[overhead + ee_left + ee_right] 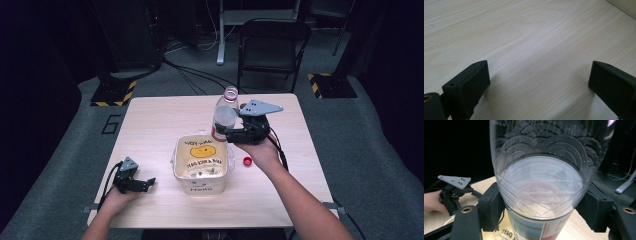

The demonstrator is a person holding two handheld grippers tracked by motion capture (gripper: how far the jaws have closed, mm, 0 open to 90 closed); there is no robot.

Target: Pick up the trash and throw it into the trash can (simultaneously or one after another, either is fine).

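Note:
A clear plastic bottle (225, 112) with a red and white label and no cap is held upright above the table, just behind a tub (202, 162) with a yellow smiley-face lid. My right gripper (225, 131) is shut on the bottle's lower body. In the right gripper view both pads press the bottle (541, 182) from either side, with water in it. A small red cap (247, 161) lies on the table right of the tub. My left gripper (146, 184) rests low at the front left, open with nothing between its jaws (539, 82).
The light wooden table (150, 125) has bare room at its left and back. A black folding chair (272, 42) stands beyond the far edge, with cables on the floor. The left gripper (454, 187) also appears far off in the right gripper view.

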